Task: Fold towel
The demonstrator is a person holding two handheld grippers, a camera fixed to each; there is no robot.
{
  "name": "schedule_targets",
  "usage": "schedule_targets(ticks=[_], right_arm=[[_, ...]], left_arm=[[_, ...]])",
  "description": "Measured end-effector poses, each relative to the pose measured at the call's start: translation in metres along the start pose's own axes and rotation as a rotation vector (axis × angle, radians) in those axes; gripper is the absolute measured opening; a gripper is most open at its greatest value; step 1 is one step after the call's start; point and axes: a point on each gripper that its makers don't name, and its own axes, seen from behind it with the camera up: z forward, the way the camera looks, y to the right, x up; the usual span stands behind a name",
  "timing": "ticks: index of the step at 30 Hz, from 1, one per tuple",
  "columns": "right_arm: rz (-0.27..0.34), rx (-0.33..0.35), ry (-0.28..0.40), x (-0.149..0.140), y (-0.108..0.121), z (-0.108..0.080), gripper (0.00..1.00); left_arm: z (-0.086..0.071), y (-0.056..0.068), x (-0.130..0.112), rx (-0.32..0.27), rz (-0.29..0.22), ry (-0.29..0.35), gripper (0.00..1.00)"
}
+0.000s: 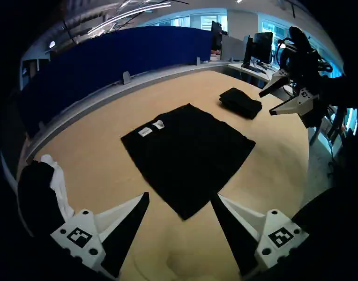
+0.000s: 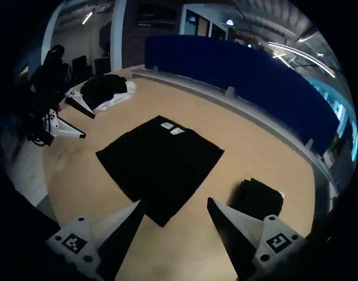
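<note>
A black towel (image 1: pixel 188 154) lies spread flat near the middle of the light wooden tabletop (image 1: pixel 108 154), with two small white labels (image 1: pixel 151 128) showing near one edge. In the left gripper view, the left gripper (image 1: pixel 179 199) hangs just above the towel's nearest corner, its fingers spread apart and holding nothing. The right gripper (image 2: pixel 174 202) is likewise released and empty, poised over the near corner on its own side. A folded black stack (image 1: pixel 240 102) sits on the tabletop apart from the towel, and a heap of black and white cloth (image 2: pixel 108 89) rests near the far edge. A blue partition (image 2: pixel 254 79) runs along the tabletop's curved rim.
</note>
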Motion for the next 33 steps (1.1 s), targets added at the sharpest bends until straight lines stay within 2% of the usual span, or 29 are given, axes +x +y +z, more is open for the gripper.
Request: schedule_targets(ticks=[6, 12, 17, 23, 26, 28, 32, 33], right_arm=[[-0.026, 0.032, -0.046, -0.03, -0.012, 0.024, 1.0], [-0.042, 0.055, -0.082, -0.056, -0.021, 0.049, 1.0], [-0.008, 0.078, -0.09, -0.066, -0.026, 0.064, 1.0], [0.013, 0.065, -0.103, -0.074, -0.024, 0.074, 0.99], [0.013, 0.066, -0.122, -0.081, -0.024, 0.076, 0.95], [0.012, 0.067, -0.133, -0.085, -0.025, 0.076, 0.84], [0.014, 0.072, -0.149, -0.092, -0.029, 0.077, 0.77], [0.016, 0.073, -0.15, -0.093, -0.031, 0.077, 0.73]], left_arm=[[0.025, 0.006, -0.03, -0.031, 0.02, -0.052, 0.97], [0.046, 0.007, -0.054, -0.051, -0.006, -0.094, 0.97], [0.056, 0.009, -0.065, -0.062, -0.016, -0.112, 0.97], [0.063, 0.01, -0.067, -0.063, -0.01, -0.105, 0.96], [0.065, 0.007, -0.067, -0.054, -0.007, -0.103, 0.9], [0.065, 0.005, -0.067, -0.045, -0.006, -0.104, 0.81], [0.065, 0.001, -0.068, -0.03, -0.003, -0.107, 0.68], [0.065, 0.001, -0.068, -0.028, -0.002, -0.108, 0.65]])
